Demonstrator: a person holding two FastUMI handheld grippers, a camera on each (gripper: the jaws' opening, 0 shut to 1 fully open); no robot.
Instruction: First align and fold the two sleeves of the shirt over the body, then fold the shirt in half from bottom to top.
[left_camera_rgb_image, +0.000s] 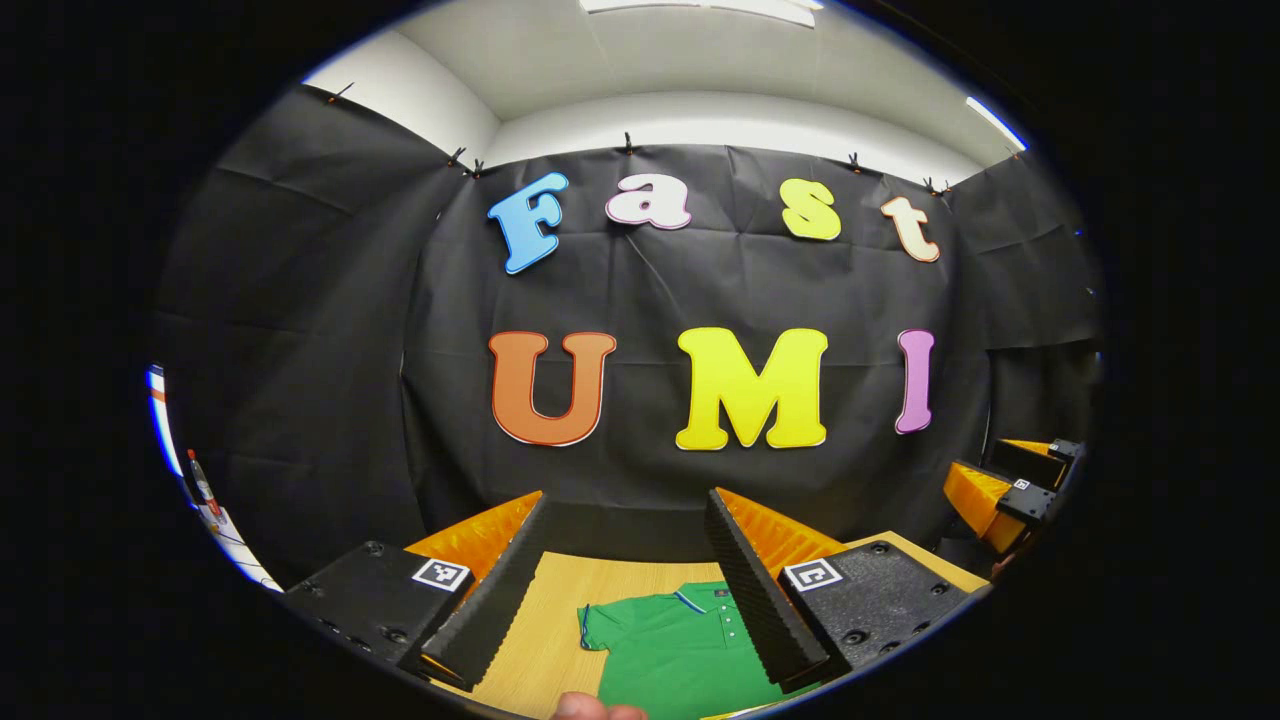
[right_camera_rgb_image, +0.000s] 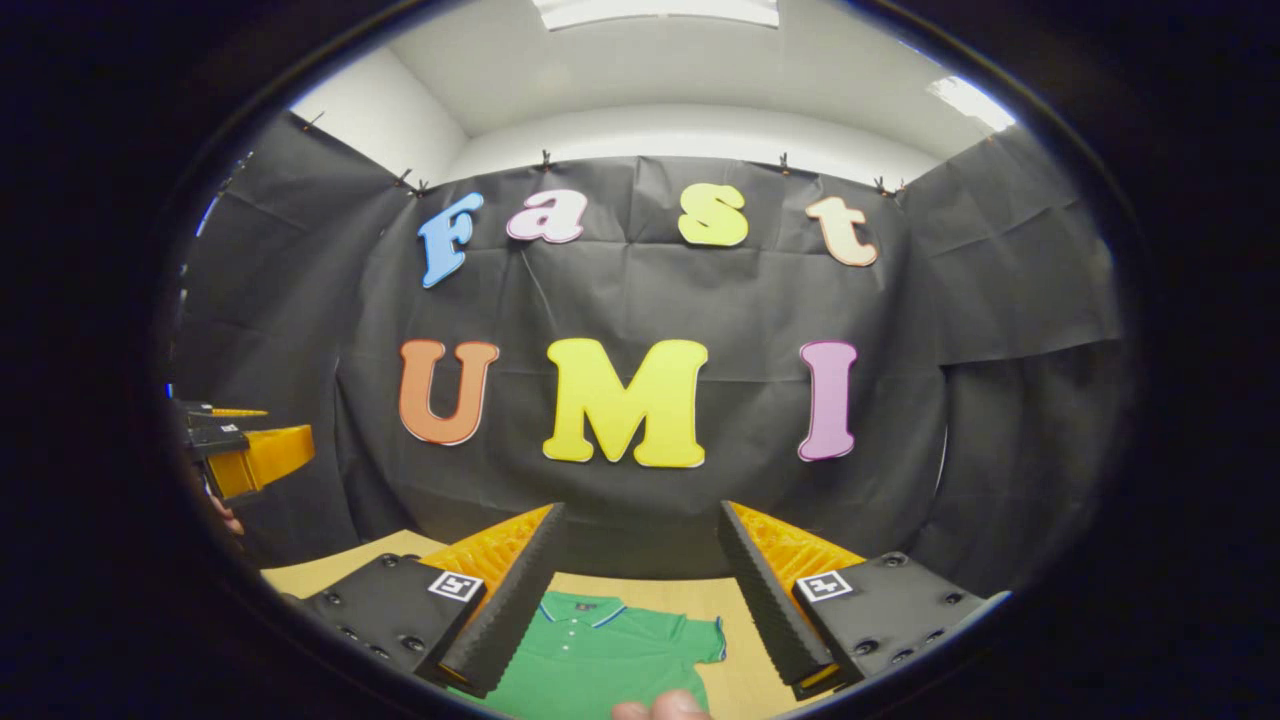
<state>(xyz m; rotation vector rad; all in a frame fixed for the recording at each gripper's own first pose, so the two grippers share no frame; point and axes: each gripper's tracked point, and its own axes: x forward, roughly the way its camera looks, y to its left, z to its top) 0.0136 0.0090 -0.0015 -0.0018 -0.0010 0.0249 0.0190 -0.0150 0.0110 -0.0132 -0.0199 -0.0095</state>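
With your left gripper (left_camera_rgb_image: 620, 590) and right gripper (right_camera_rgb_image: 640, 590) both spread wide, empty and high above the green polo shirt (left_camera_rgb_image: 680, 650) lying flat on the wooden table (left_camera_rgb_image: 545, 620) ahead between their fingers, uneven sleeve pinches would likely skew your fold.

No words or numbers can be read. The left gripper (left_camera_rgb_image: 627, 505) and the right gripper (right_camera_rgb_image: 640, 512) each carry 2 square black-and-white coded markers (left_camera_rgb_image: 441, 573), patterns without letters. On the shirt (right_camera_rgb_image: 600, 650), the neck label (right_camera_rgb_image: 585, 605) is too small to read.
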